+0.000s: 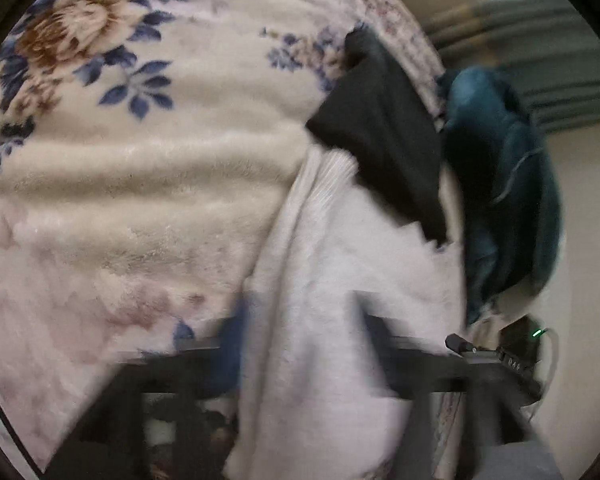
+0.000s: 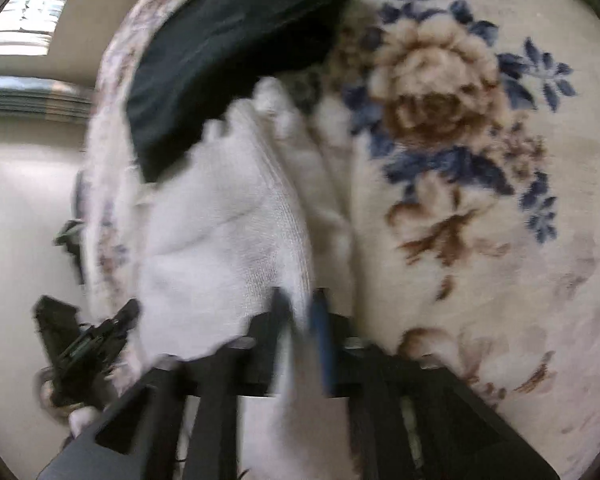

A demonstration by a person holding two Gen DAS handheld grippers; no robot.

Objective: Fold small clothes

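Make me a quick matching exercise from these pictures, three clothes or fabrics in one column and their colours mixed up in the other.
Things:
1. Fluffy garment between the right hand-held gripper's fingers
2. Folded garment lying beyond it
3. Blanket underneath

Colours:
A. Cream with blue and brown flowers
B. White
C. Black

Pairs: 1-B, 2-C, 3-A

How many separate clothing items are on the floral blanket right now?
3. The white garment lies between both grippers, the black garment lies just beyond it and overlaps its far end, and a teal garment lies at the blanket's edge. More may be hidden underneath.
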